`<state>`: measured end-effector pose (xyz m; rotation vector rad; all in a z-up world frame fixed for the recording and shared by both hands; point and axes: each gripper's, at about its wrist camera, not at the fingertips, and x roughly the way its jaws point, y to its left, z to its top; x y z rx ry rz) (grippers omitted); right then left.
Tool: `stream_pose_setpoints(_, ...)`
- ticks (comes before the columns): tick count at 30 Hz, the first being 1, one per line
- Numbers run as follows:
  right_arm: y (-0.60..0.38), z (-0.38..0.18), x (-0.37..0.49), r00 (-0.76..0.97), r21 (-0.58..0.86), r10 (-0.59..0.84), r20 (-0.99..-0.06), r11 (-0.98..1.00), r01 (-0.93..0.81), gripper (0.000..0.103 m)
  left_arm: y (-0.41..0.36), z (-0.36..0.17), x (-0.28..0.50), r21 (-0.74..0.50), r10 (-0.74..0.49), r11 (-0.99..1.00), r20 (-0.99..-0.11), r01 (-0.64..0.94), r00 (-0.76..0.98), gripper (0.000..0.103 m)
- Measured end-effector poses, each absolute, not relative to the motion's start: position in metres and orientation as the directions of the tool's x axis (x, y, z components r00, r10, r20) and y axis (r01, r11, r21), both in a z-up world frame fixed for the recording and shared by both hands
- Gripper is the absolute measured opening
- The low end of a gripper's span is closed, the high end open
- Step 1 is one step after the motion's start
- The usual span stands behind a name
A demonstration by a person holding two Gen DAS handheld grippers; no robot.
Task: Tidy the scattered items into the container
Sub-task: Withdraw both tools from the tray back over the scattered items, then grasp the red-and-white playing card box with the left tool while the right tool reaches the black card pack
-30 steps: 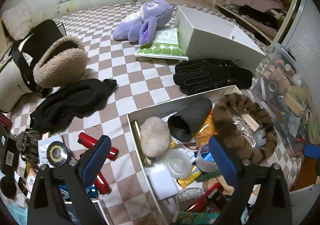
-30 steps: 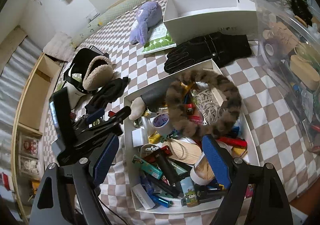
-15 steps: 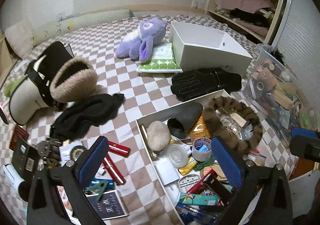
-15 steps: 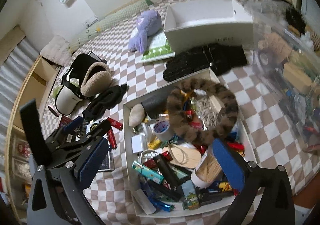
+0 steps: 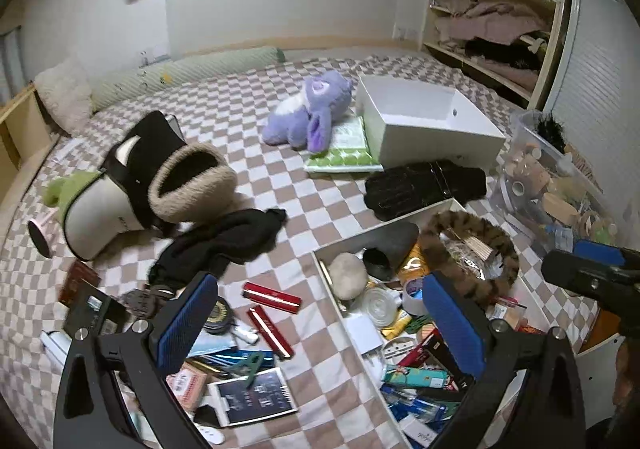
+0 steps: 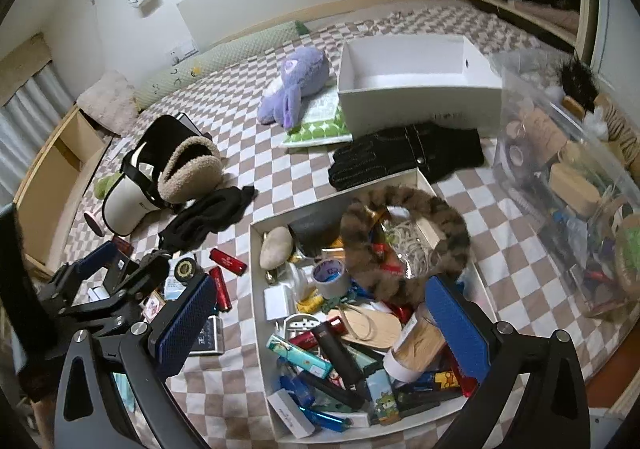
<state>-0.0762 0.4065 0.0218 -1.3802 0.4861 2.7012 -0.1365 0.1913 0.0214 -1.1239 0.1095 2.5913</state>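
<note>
- Left wrist view: the left gripper (image 5: 318,319) fills the bottom of the frame, its blue pads spread wide with nothing between them; its jaws have just been opening.
- Behind it at lower right lies the white container (image 5: 400,220), crammed with small items, a furry brown ring (image 5: 470,237) draped over its far end and a pale stone (image 5: 348,275) near its left wall.
- Left of the container on the checkered blanket (image 5: 256,129), two red tubes (image 5: 272,295) lie near each other among cards and clutter in the lower left.
- A black cloth (image 5: 224,241) sits mid-frame, black gloves (image 5: 424,187) just beyond the container, a purple plush (image 5: 310,115) at upper centre.
- Right wrist view: the right gripper (image 6: 316,327) at the bottom is likewise spread and empty, its jaws just opened, hanging above the container (image 6: 256,289).
- A tape roll (image 6: 330,277) rests inside, centre frame.
- The left gripper (image 6: 108,273) shows at lower left over the scattered clutter.
- An empty white box (image 6: 416,97) stands at upper right.
</note>
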Motion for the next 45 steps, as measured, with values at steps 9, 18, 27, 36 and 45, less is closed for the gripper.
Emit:
stream_pose_setpoints(9, 0.377, 0.031, -0.083, -0.607, 0.230, -0.089, -0.790, -0.960, -0.159, 0.103, 0.150, 0.053, -0.114, -0.030, 0.233, -0.958, -0.664, -0.286, -0.711, 0.103)
stream_pose_setpoints(18, 0.341, 0.040, -0.084, -0.654, 0.264, -0.174, -0.736, -0.963, -0.042, 0.103, 0.100, 0.058, -0.105, -0.050, 0.223, -0.964, -0.684, -0.261, -0.694, 0.103)
stream_pose_setpoints(27, 0.306, 0.021, -0.092, -0.580, 0.260, -0.245, -0.777, -0.964, 0.058, 0.103, 0.038, 0.051, -0.107, -0.068, 0.155, -0.985, -0.735, -0.156, -0.660, 0.103)
stream_pose_setpoints(36, 0.280, -0.008, -0.109, -0.445, 0.336, -0.321, -0.836, -0.941, 0.048, 0.103, 0.011, 0.006, -0.125, -0.058, 0.148, -0.983, -0.820, -0.176, -0.552, 0.103)
stream_pose_setpoints(45, 0.262, -0.038, -0.119, -0.323, 0.330, -0.321, -0.890, -0.944, 0.029, 0.103, 0.011, -0.066, -0.153, 0.005, 0.102, -0.966, -0.912, -0.258, -0.398, 0.101)
